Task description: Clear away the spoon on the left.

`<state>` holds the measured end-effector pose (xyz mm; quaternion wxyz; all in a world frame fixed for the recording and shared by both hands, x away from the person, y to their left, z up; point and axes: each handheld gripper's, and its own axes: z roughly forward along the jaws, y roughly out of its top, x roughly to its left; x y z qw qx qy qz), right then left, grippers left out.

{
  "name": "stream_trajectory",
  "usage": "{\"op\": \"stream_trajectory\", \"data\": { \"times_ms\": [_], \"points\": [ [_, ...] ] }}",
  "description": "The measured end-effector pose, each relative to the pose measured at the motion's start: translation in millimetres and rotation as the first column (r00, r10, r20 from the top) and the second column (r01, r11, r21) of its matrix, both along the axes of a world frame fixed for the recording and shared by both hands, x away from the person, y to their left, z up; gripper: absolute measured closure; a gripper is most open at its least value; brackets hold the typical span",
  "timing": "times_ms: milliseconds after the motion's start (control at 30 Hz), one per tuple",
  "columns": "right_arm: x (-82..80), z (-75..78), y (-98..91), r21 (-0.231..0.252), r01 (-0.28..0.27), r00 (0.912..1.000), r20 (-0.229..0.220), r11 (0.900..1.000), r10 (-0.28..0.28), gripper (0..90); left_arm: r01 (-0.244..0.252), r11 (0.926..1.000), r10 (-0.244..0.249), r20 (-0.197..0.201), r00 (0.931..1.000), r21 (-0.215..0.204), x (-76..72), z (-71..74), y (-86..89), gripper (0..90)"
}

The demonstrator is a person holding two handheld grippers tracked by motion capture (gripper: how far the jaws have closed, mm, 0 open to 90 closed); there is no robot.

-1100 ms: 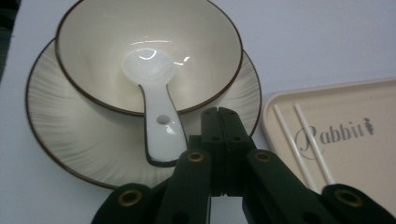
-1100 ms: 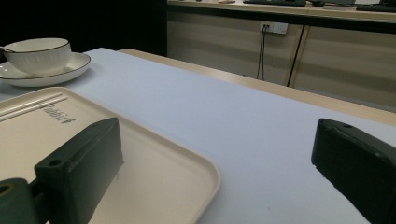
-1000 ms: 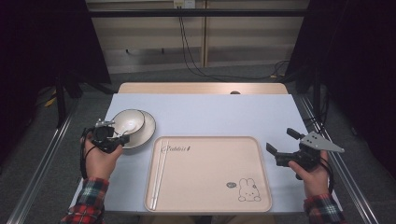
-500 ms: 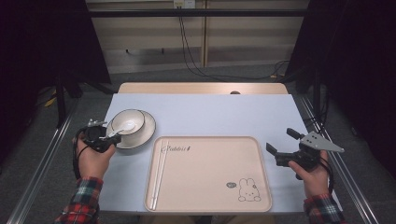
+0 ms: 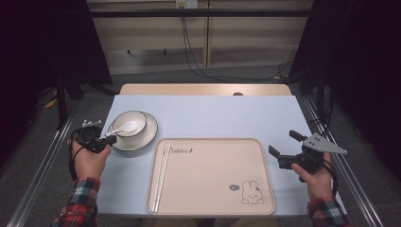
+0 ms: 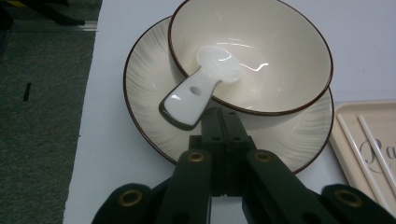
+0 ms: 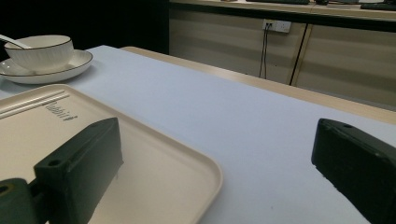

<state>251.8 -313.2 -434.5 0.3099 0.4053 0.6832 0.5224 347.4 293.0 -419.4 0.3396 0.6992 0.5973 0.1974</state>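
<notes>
Left gripper: left gripper [image 5: 109,139] sits at the left edge of the table [image 5: 213,113], held in the person's left hand [image 5: 90,158]; in the left gripper view [image 6: 223,114] its two black jaws are pressed flat together with nothing between them, tips just below the bowl's near rim.
Spoon: white ceramic spoon [image 6: 198,91] lies with its scoop inside the bowl and its handle over the rim, the handle end just to the left of the clenched jaw tips, close beside them; contact cannot be told. In the high view the spoon [image 5: 124,128] points its handle toward the left gripper.
Bowl: cream bowl [image 6: 280,56] with a dark rim stands directly ahead of the left jaws, on the plate; seen from above at [image 5: 137,118].
Plate: ribbed plate [image 6: 144,79] under the bowl, its near edge passing beneath the left jaw tips; [image 5: 150,135] from above.
Right gripper: right gripper [image 5: 285,147], in the right hand [image 5: 318,177], stands released, jaws wide apart and empty [image 7: 215,154], over the tray's right edge.
Tray: beige tray [image 5: 213,189] lies between the two grippers, its corner [image 7: 205,172] under the right jaws.
Chopsticks: white chopsticks [image 5: 161,175] lie along the tray's left side, to the right of the left gripper [image 6: 369,144].
</notes>
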Motion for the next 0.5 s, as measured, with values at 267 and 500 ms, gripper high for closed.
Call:
{"op": "stream_trajectory", "data": {
  "times_ms": [267,500],
  "points": [
    [-0.1,-0.2,-0.3,0.002,-0.002,1.0000,0.000,1.0000,0.002,1.2,-0.024,0.9996,0.024,0.004,0.9997,0.012,6.6,1.3,4.6,90.0],
    [0.7,-0.9,0.1,0.000,-0.004,1.0000,0.004,1.0000,0.004,1.2,-0.045,0.9990,0.045,0.007,0.9990,0.008,12.7,2.4,10.5,90.0]
  ]
}}
